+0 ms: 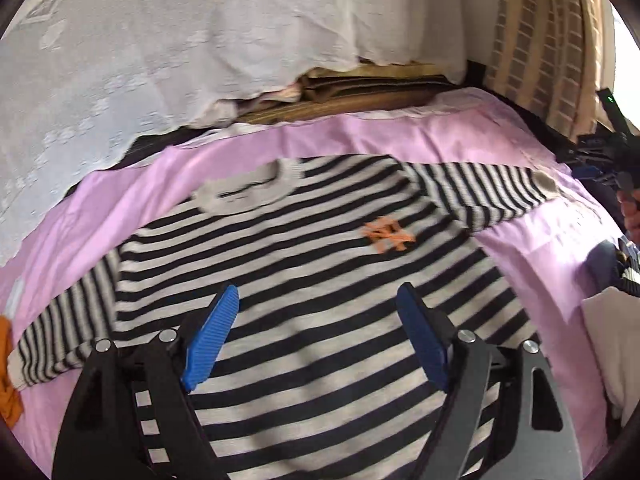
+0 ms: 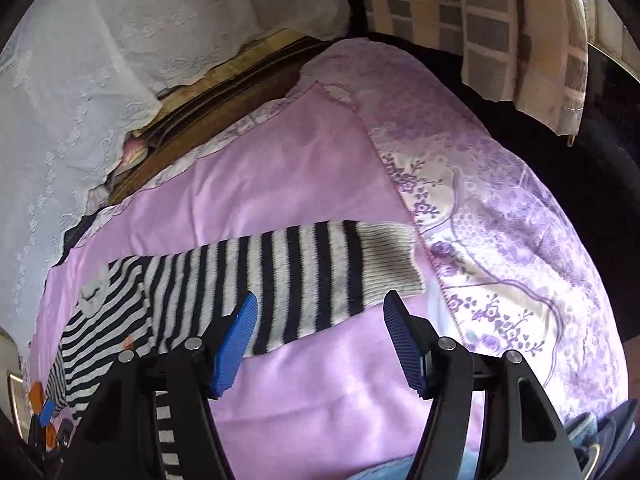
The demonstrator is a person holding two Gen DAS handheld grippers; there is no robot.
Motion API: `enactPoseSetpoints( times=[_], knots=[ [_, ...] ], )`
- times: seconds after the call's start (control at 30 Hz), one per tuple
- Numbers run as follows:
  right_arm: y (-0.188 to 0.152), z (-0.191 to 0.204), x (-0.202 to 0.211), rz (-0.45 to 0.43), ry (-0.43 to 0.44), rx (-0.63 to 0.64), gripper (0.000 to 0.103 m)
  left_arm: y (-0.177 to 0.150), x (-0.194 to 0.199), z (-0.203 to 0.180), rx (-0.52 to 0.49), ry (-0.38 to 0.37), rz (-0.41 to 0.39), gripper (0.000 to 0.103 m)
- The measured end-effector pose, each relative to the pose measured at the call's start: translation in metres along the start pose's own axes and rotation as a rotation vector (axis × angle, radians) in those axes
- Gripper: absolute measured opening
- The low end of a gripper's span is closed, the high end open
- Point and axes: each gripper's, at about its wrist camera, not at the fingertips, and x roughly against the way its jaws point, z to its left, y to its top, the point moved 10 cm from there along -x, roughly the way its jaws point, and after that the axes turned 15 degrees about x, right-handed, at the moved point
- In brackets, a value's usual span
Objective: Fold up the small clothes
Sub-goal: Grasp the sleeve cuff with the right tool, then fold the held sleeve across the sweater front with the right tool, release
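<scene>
Here the striped sweater (image 1: 304,280) lies spread flat, front up, on a pink sheet (image 1: 360,136) that covers the bed, its black and pale bands running across the body and its grey ribbed collar (image 1: 244,192) toward the far side. An orange emblem (image 1: 388,234) sits on the chest, on the side nearer the outstretched sleeve (image 1: 480,192), which reaches away toward the right edge of the sheet and ends in a grey cuff. The other sleeve (image 1: 64,336) trails off to the left, and just past its end an orange cloth (image 1: 8,376) shows at the picture's margin. The left tongs (image 1: 316,328) hang above the lower body of the sweater with their blue pads (image 1: 212,340) set wide apart and nothing between them; whether they touch the knit cannot be told. In the right wrist view the right tongs (image 2: 320,340) are likewise spread wide and empty, hovering over the pink sheet at the near edge of the outstretched sleeve (image 2: 280,280), whose ribbed cuff (image 2: 388,264) lies between and beyond the two pads. Beside that cuff the pink sheet meets a purple floral quilt (image 2: 500,248) that falls away to the right. Beyond the bed hangs a white lace cloth (image 2: 80,100), with a brown wooden edge (image 2: 224,92) showing under it, and a checked curtain (image 2: 500,20) hangs at the upper right.
</scene>
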Motion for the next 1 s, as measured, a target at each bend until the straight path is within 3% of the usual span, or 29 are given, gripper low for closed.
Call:
enactPoseSetpoints(
  times=[0.13, 0.3, 0.47, 0.57, 0.63, 0.67, 0.7, 0.83, 1.0],
  knots=[
    [-0.002, -0.040, -0.024, 0.005, -0.034, -0.073, 0.066, -0.019, -0.038, -0.075, -0.046, -0.066, 0.055, 0.079],
    [-0.004, -0.057, -0.044, 0.019, 0.000, -0.109, 0.054, -0.059, -0.092, -0.105, -0.083, -0.032, 0.165, 0.079],
    [-0.004, -0.049, -0.061, 0.042, 0.015, -0.070, 0.049, -0.067, -0.098, -0.091, -0.021, -0.053, 0.165, 0.094],
    [-0.007, -0.045, -0.070, 0.070, 0.017, -0.056, 0.045, -0.066, -0.098, -0.084, 0.033, -0.092, 0.185, 0.096],
    [-0.009, -0.045, -0.071, 0.070, 0.017, -0.055, 0.034, -0.066, -0.095, -0.082, 0.040, -0.090, 0.178, 0.096],
    [-0.008, -0.046, -0.069, 0.061, 0.027, -0.062, 0.013, -0.066, -0.093, -0.080, 0.042, -0.080, 0.170, 0.095],
    [-0.007, -0.044, -0.066, 0.043, 0.048, -0.069, 0.007, -0.065, -0.089, -0.077, 0.047, -0.073, 0.159, 0.095],
    [0.007, -0.036, -0.041, -0.059, 0.038, -0.023, 0.006, -0.055, -0.079, -0.055, 0.095, -0.041, 0.114, 0.095],
    [0.022, -0.015, -0.015, -0.132, 0.020, 0.032, 0.006, -0.056, -0.089, -0.030, 0.167, -0.012, 0.167, 0.095]
  ],
)
